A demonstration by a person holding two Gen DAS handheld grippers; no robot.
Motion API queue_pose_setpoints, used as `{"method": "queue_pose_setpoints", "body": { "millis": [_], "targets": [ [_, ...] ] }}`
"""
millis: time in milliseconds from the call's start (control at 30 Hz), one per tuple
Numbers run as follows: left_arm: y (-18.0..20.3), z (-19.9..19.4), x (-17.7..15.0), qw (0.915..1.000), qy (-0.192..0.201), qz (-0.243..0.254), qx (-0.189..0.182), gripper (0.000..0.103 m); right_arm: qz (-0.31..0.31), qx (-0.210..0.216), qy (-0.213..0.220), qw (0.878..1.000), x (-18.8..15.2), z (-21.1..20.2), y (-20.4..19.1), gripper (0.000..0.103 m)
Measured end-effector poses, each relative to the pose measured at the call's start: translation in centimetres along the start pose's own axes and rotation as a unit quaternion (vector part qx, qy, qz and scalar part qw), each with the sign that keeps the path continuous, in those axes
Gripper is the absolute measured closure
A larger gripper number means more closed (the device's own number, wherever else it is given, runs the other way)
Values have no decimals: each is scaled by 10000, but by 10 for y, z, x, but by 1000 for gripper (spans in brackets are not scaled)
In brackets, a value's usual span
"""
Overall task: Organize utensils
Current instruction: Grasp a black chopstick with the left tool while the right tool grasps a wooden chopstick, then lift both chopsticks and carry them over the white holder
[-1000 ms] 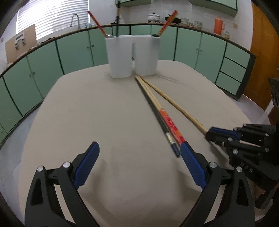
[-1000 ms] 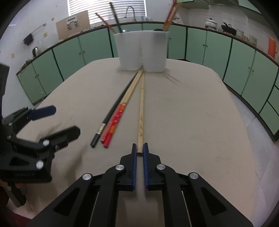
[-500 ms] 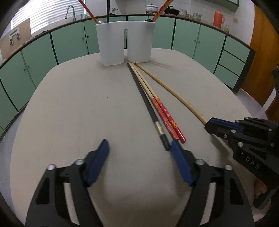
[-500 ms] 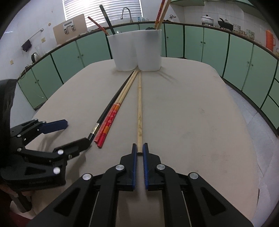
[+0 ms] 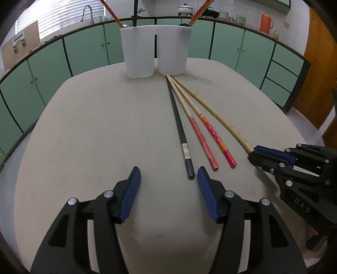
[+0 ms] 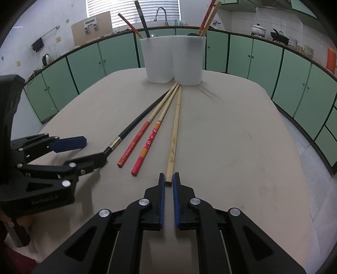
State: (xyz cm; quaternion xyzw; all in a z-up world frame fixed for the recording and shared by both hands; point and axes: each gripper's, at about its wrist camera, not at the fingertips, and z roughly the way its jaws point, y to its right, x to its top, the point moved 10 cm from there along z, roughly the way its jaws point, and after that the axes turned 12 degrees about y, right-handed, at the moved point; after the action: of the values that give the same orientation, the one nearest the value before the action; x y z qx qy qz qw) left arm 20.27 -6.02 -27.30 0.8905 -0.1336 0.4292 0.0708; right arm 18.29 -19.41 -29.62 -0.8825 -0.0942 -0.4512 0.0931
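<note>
- The plain wooden chopstick (image 6: 174, 140), lying on the table (image 6: 231, 147) below the white holder (image 6: 172, 61), is clamped at its near end by the right gripper (image 6: 168, 179)
- The left gripper (image 5: 168, 177) is held spread wide beside the black chopstick (image 5: 179, 130)

Pretty clearly a home kitchen: mint green cabinets (image 5: 88, 47) wrap the whole back from 9 to 3 o'clock, with a sink faucet (image 6: 160, 12) under a blinds-covered window (image 6: 130, 10) around 12. Cooking pots (image 6: 258, 28) sit on the counter at 2, next to an orange thermos (image 5: 265, 21), all against white tile walls.
</note>
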Motion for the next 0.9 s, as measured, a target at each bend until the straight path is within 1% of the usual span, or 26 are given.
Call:
{"method": "queue_pose_setpoints", "body": {
  "millis": [67, 167, 233, 267, 367, 467, 567, 733, 900],
  "targets": [
    [3, 1, 0, 10000, 22, 5, 50, 51, 9, 6, 4, 10000, 0, 0, 0, 95],
    [5, 1, 0, 10000, 53, 35, 37, 64, 17, 8, 21, 10000, -1, 0, 0, 95],
    [7, 1, 1, 10000, 59, 8, -66, 91, 35, 18, 24, 10000, -1, -1, 1, 95],
    [8, 1, 1, 9999, 60, 4, -87, 97, 57, 28, 24, 10000, 0, -1, 1, 95],
    [9, 0, 2, 9999, 58, 14, -101, 97, 82, 26, 41, 10000, 2, -3, 2, 96],
    [6, -7, 7, 9999, 93, -35, -112, 97, 37, -12, 186, 9998, 11, -12, 4, 96],
    [2, -22, 23, 9995, 287, 79, -55, 97, -45, -30, 424, 9991, 30, -27, 6, 96],
    [-4, -55, 60, 9969, 754, 216, -4, 97, -166, -56, 868, 9961, 68, -57, 9, 96],
    [-5, -89, 100, 9917, 1263, 254, 4, 97, -343, -66, 1287, 9911, 105, -84, 9, 96]
  ]
}}
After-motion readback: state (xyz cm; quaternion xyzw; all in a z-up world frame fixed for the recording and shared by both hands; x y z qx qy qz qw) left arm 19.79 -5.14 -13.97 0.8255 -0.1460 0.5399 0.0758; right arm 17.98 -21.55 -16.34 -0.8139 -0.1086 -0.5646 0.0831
